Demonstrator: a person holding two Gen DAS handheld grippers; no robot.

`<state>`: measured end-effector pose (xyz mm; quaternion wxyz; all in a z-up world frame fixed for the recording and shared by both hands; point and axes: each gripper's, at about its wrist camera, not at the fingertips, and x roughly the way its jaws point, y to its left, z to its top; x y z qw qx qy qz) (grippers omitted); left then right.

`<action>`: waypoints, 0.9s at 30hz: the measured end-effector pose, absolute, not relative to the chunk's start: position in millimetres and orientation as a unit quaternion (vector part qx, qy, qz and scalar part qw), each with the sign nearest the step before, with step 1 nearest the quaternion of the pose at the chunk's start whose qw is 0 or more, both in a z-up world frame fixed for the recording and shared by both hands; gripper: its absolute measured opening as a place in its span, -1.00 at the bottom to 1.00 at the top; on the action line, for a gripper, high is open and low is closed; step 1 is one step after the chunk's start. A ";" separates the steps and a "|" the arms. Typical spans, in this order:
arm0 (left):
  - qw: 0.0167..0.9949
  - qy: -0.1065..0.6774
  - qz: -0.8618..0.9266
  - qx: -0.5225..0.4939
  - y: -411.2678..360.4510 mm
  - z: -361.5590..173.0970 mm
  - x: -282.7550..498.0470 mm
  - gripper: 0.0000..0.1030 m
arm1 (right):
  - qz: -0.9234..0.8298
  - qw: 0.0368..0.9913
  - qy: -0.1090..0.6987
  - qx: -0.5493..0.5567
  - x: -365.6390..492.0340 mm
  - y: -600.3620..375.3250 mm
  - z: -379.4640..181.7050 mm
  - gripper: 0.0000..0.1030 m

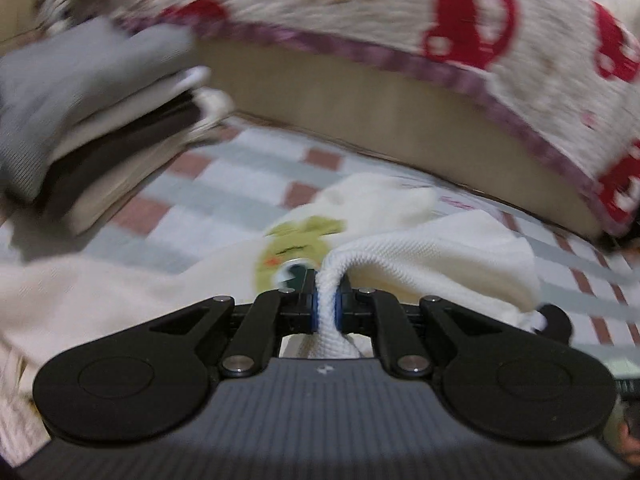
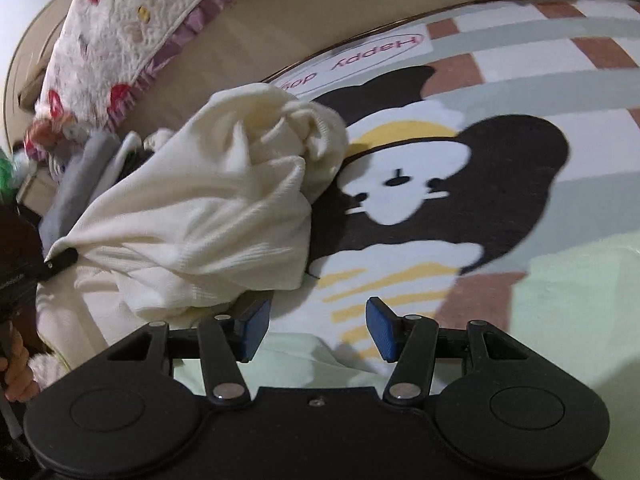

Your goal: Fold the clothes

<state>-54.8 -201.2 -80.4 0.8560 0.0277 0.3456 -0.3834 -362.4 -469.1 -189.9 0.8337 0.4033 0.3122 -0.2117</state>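
Pinching white garment (image 1: 432, 248), left gripper (image 1: 327, 304); right gripper (image 2: 318, 330) wide over cartoon-print bedsheet (image 2: 520, 92).

1. The cream knit garment (image 2: 208, 216) lies bunched on the checked cartoon-print bedsheet (image 2: 520, 80).
2. The stack of folded grey and white clothes (image 1: 100, 120) sits left of it.
3. The quilted pillow with red car prints (image 1: 360, 8) leans behind both.
4. The left tongs (image 1: 327, 306) pinch the garment's edge.
5. The right tongs (image 2: 316, 330) hover beside the garment's near right.

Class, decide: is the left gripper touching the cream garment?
Touching. The left wrist view shows the left gripper shut on a ridge of the cream garment.
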 end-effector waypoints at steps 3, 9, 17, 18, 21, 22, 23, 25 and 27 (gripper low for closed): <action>0.871 0.334 -0.355 0.051 -198.7 -91.0 -51.8 -0.86 | -0.212 0.850 0.355 0.326 -340.3 -451.4 -189.0 0.15; 0.870 0.346 -0.350 0.024 -192.1 -101.6 -36.6 -0.86 | -0.188 0.882 0.393 0.181 -296.0 -411.6 -188.3 0.15; 0.898 0.316 -0.307 0.007 -180.0 -104.5 -28.1 -0.86 | -0.210 0.901 0.364 0.105 -249.0 -410.6 -201.4 0.06; 0.897 0.316 -0.309 0.003 -179.3 -104.9 -27.4 -0.86 | -0.211 0.903 0.355 0.119 -247.3 -417.0 -201.7 -0.23; 0.892 0.323 -0.317 -0.016 -176.7 -104.8 -24.1 -0.86 | -0.215 0.907 0.330 0.148 -245.1 -431.6 -198.8 -0.77; 0.890 0.324 -0.319 -0.022 -175.5 -104.7 -23.6 -0.86 | -0.220 0.911 0.318 0.141 -247.7 -430.9 -193.2 -0.82; 0.889 0.327 -0.320 -0.029 -174.1 -104.7 -22.8 -0.86 | -0.229 0.914 0.307 0.133 -251.6 -430.8 -186.7 -0.82; 0.883 0.328 -0.332 -0.042 -172.7 -103.7 -23.0 -0.86 | -0.250 0.917 0.283 0.129 -262.3 -433.8 -170.4 -0.86; 0.877 0.324 -0.352 -0.049 -174.2 -101.6 -27.6 -0.86 | -0.272 0.920 0.259 0.113 -272.5 -437.3 -150.9 -0.86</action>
